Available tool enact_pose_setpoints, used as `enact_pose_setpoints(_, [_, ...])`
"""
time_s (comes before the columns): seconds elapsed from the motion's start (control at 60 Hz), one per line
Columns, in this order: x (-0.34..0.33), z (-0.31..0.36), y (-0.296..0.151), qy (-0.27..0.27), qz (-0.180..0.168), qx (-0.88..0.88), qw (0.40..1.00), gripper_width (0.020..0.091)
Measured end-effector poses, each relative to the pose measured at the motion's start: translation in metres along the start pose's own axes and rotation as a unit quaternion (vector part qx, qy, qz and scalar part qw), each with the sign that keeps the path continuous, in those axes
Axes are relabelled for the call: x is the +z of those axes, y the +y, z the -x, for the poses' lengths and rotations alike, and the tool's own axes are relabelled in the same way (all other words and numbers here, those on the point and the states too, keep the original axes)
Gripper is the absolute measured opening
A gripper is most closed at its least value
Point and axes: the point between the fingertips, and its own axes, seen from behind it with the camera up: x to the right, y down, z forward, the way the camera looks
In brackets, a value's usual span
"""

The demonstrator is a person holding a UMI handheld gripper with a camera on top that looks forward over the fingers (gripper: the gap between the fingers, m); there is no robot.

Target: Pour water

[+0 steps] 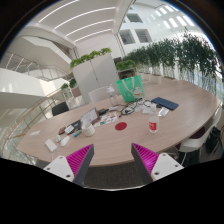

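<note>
My gripper (112,150) is open above the near edge of a long wooden table (110,140), its magenta pads (78,160) spread wide with nothing between them. Beyond the fingers, left of centre, a small white vessel (88,127) stands on the table. A round red coaster (120,127) lies ahead near the middle. To the right of it is a small clear cup (153,126) with red on it. All of these are well ahead of the fingertips and none touches them.
Farther back on the table are a green object (125,89), papers (143,105) and a dark flat notebook (166,103). A white sheet (52,144) lies at the near left. Chairs (60,106) and planters (92,57) surround the table.
</note>
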Motion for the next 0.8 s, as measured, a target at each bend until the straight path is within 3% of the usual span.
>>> enact_pose_setpoints(0.067, [0.033,-0.043,-0.012,0.001,-0.036,-0.021,0.999,0.0833])
enact_pose_setpoints(0.167, [0.092,-0.12,-0.026,0.045,-0.081,-0.104,0.99,0.0831])
enact_pose_setpoints(0.333, [0.19,-0.202,-0.042,0.075,-0.09,-0.103,0.988,0.083])
enact_pose_setpoints(0.533, [0.265,-0.238,-0.067,0.071,-0.116,-0.094,0.986,0.0819])
enact_pose_setpoints(0.567, [0.283,-0.242,-0.069,0.069,-0.117,-0.096,0.986,0.0765])
enact_pose_setpoints(0.583, [0.287,-0.242,-0.068,0.066,-0.115,-0.099,0.986,0.0671])
enact_pose_setpoints(0.6, [0.288,-0.24,-0.066,0.064,-0.111,-0.102,0.986,0.0523])
enact_pose_setpoints(0.75, [0.298,-0.239,-0.073,0.064,-0.142,-0.101,0.983,0.0445])
enact_pose_setpoints(0.8, [0.297,-0.24,-0.073,0.064,-0.146,-0.093,0.983,0.0453])
